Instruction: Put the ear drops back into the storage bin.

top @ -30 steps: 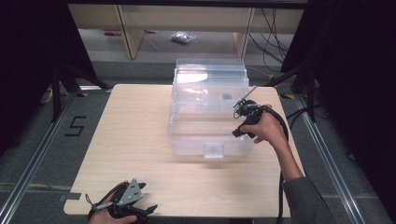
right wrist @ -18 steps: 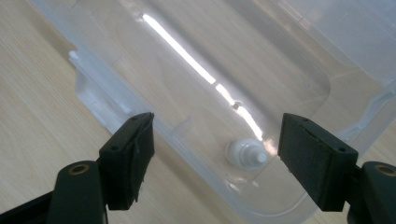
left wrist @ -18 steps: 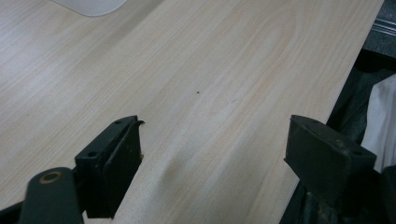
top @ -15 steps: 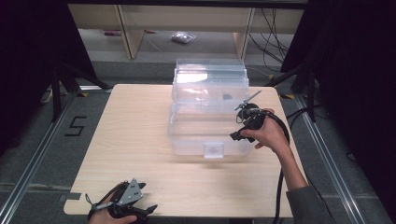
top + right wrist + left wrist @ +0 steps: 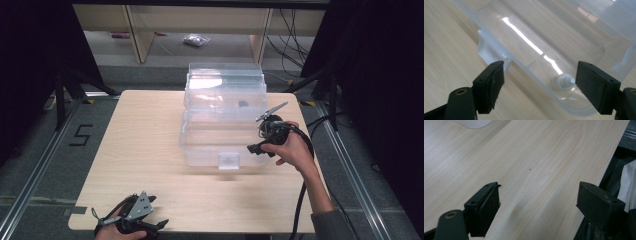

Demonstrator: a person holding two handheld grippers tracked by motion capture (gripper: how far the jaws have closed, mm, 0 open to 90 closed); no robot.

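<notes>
Clear plastic lidded storage box (image 5: 224, 117) sat mid-frame on my pale wooden desk (image 5: 140, 150). Right tool (image 5: 259, 145) at its right corner, jaws just widening, empty; small white part (image 5: 563, 82) inside, ungrasped. Left tool (image 5: 142, 226) idle, gaping, lower left.

One marking is showing legibly: a black numeral "5" (image 5: 81, 135), standing on the grey floor (image 5: 30, 150) just beside the left edge of the worktop (image 5: 145, 150) in the high view. No other text, label or brand is reading clearly in any view.
</notes>
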